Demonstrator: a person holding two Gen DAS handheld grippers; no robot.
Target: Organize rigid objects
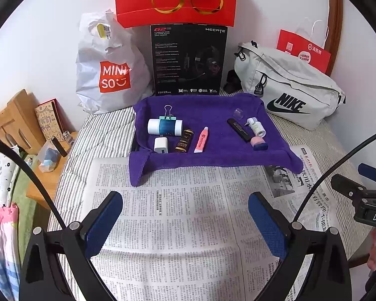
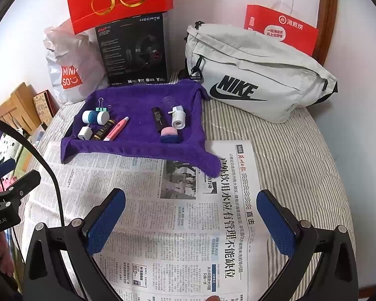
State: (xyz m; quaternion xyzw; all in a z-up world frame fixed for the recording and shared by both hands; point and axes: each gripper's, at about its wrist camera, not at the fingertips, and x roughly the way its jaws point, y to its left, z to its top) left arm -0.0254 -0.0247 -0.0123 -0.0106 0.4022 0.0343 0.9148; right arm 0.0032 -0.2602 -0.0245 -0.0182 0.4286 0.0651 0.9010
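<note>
Trinkets, small, stiff and light, lie on the purple towel [image 1: 213, 155] past the newspaper [image 1: 183, 220], while my left tool [image 1: 185, 223] and right tool [image 2: 190, 222] gape empty; I'd pinch the pink tube [image 1: 201, 140] mid-body.

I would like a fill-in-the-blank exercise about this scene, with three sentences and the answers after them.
1. The small objects lie on a ____ towel.
2. Both the left hand-held gripper and the right hand-held gripper are ____ and hold nothing.
3. The white bag beside the towel shows the word ____.

Missing words: purple; open; NIKE
</note>
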